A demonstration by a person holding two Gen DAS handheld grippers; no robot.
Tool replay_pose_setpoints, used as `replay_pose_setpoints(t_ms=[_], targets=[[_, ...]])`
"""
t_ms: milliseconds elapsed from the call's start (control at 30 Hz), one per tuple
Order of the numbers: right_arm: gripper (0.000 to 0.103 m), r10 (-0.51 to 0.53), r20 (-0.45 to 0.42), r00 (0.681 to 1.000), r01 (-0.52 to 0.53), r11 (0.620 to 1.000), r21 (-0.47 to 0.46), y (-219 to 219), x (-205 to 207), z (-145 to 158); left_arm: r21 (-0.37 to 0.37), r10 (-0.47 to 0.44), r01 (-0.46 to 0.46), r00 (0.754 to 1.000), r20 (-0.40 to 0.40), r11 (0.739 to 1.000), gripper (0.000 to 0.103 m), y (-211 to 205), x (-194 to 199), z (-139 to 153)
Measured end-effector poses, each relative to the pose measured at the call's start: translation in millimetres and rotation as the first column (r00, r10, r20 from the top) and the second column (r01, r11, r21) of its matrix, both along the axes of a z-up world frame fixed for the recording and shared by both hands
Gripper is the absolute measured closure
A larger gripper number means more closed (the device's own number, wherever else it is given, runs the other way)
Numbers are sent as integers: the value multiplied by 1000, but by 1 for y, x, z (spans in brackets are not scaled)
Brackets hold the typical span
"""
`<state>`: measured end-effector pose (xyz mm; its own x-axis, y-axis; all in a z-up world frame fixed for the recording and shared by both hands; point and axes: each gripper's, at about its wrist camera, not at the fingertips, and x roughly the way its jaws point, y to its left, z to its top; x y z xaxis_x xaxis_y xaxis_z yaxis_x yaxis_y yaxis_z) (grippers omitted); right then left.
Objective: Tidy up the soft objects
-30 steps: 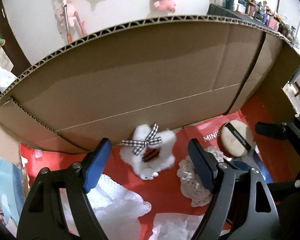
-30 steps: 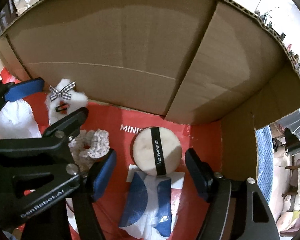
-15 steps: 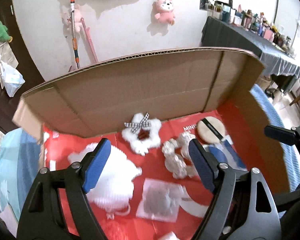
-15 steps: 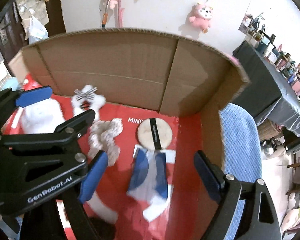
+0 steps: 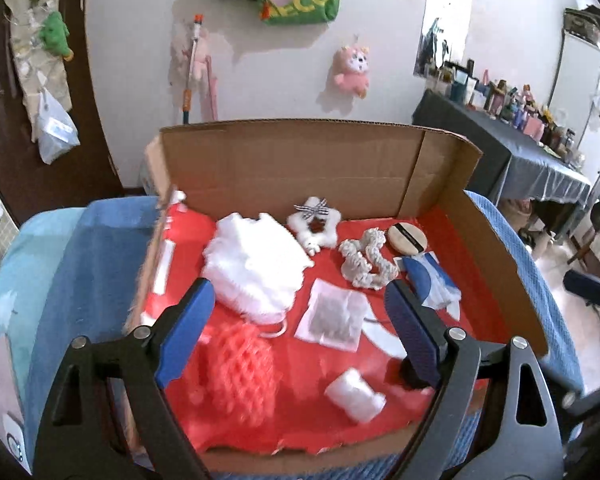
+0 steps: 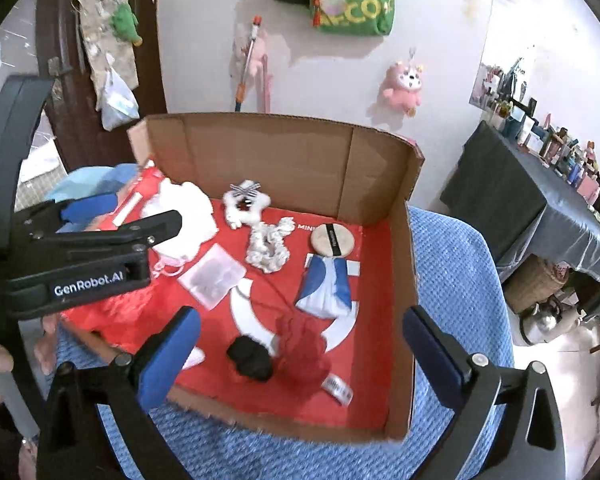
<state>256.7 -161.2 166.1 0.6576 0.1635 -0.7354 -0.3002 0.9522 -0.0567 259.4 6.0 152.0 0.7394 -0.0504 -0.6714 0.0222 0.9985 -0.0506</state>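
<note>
Grippers both spread wide, gripping nothing, held above the near edge of the cardboard box. Left gripper over the near-left part; right gripper over the near-right part.

Box contents, on a red liner, clock directions read in the right wrist view from the box centre:
- 10 o'clock: white fluffy bundle, near the left wall.
- 11 o'clock: white furry clip with checked bow, close to the back wall.
- Centre: white knitted scrunchie, just beside the clip.
- 1 o'clock: round powder puff with black strap.
- 3 o'clock: blue-and-white cloth, just below the puff.
- 9 o'clock: clear sachet with grey filling.
- 6 o'clock: black soft item touching a dark red mesh piece.
- Left wrist view, near-left: coral net sponge; near centre: small white pad.

Box resting on a blue knitted blanket.
</note>
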Motion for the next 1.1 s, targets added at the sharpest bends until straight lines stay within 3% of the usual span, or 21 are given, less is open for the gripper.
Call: replay_pose_setpoints(t_ms=[133,233,400,600,767,900,1100], targets=[[0,-10,55,998,9,999,31,-6,-19,3,24,13,-15,997,74,1000,15,4,-32,2],[0,-24,76,997,19,998,66,-11,-26,0,55,19,-27,991,131,998,8,6,-52,2],[0,-67,143,987,56,995,83,-15,-35,-12,56,-3,-7,985,175,998,6,4,-68,-7],[0,-105,159,982,87,990,115,-20,-29,-39,46,-12,5,986,169,999,5,3,-65,-28],[0,-115,187,975,103,992,75,-15,-20,-57,57,-25,16,987,157,998,5,-1,-55,-45],[0,-131,219,967,121,991,57,-15,-16,-63,54,-23,15,990,136,998,5,-1,-47,-57],[0,-128,199,972,112,990,90,-17,-11,-73,51,-6,0,992,125,999,5,3,-40,-69]])
